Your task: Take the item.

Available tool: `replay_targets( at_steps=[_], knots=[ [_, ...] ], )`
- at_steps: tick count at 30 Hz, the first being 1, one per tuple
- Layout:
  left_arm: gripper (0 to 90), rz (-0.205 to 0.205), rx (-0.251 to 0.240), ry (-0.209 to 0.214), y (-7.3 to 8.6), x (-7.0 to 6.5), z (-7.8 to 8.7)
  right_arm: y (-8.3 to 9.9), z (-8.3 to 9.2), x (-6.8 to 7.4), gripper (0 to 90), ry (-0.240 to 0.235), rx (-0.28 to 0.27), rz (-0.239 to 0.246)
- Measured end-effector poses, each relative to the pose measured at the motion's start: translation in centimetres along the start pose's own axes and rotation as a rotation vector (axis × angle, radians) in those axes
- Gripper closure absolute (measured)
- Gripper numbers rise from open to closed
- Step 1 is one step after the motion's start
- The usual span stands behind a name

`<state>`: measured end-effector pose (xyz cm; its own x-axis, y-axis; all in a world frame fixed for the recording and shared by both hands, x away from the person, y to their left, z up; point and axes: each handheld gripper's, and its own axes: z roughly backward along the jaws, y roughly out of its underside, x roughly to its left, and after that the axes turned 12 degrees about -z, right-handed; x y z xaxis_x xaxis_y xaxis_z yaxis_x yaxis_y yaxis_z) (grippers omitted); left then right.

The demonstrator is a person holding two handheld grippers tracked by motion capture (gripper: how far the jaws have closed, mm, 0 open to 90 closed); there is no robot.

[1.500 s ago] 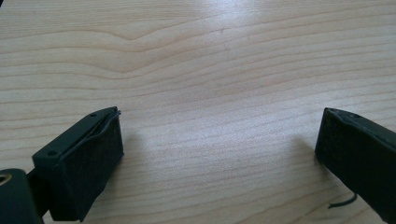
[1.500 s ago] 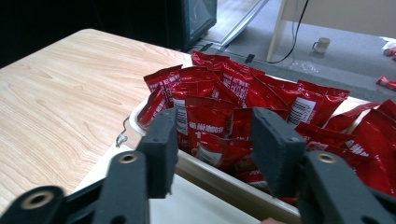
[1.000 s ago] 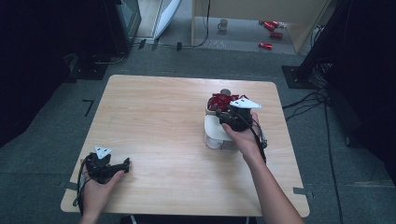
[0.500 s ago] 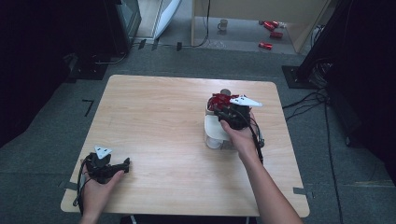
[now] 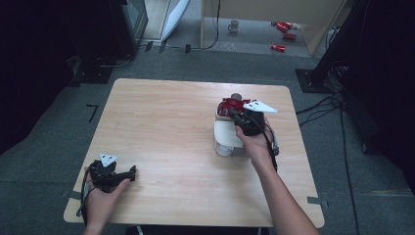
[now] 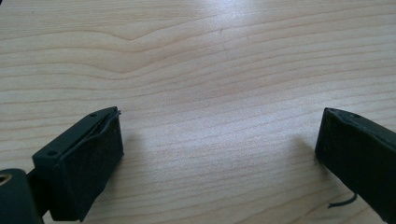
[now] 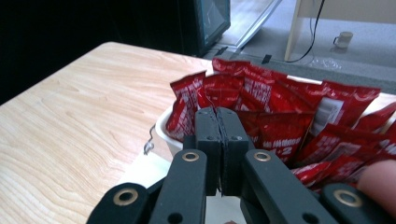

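Observation:
A white box point(image 5: 226, 131) stands right of the table's middle, with several red packets point(image 5: 228, 104) upright in its far end. My right gripper point(image 5: 237, 114) hovers over the box, just short of the packets. In the right gripper view its jaws point(image 7: 222, 116) are pressed together with nothing visible between them, and the red packets point(image 7: 280, 100) fan out right behind them above the box rim point(image 7: 161, 127). My left gripper point(image 5: 130, 171) rests near the table's front left corner. Its jaws point(image 6: 219, 128) stand wide open over bare wood.
The wooden table point(image 5: 161, 122) has its right edge close to the box. A small grey round thing point(image 5: 236, 96) sits just beyond the packets. On the floor behind lie a mug point(image 5: 234, 24), red items point(image 5: 283, 30) and cables.
Hardly anything differs: my right hand has shifted very slightly over the box. The left gripper has stayed put.

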<state>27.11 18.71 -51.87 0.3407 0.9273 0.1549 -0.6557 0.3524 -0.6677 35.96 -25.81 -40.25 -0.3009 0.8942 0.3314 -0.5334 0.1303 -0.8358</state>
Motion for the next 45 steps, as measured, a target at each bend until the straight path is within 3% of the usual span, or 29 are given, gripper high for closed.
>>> replay_targets(
  at_steps=[19, 36, 45],
  knots=[
    [1.1, -0.001, -0.001, -0.001, 0.0, 0.0, 0.0, -2.7, 3.0, 1.8, 90.0, -0.002, -0.125, 0.047],
    [1.1, -0.002, 0.0, 0.0, 0.0, 0.0, 0.0, -5.5, 5.8, 2.7, 90.0, -0.011, -0.193, 0.065],
    [1.1, -0.002, 0.001, 0.0, 0.0, 0.0, 0.0, -7.5, 6.9, 4.5, 90.0, -0.003, -0.237, 0.083]
  ],
)
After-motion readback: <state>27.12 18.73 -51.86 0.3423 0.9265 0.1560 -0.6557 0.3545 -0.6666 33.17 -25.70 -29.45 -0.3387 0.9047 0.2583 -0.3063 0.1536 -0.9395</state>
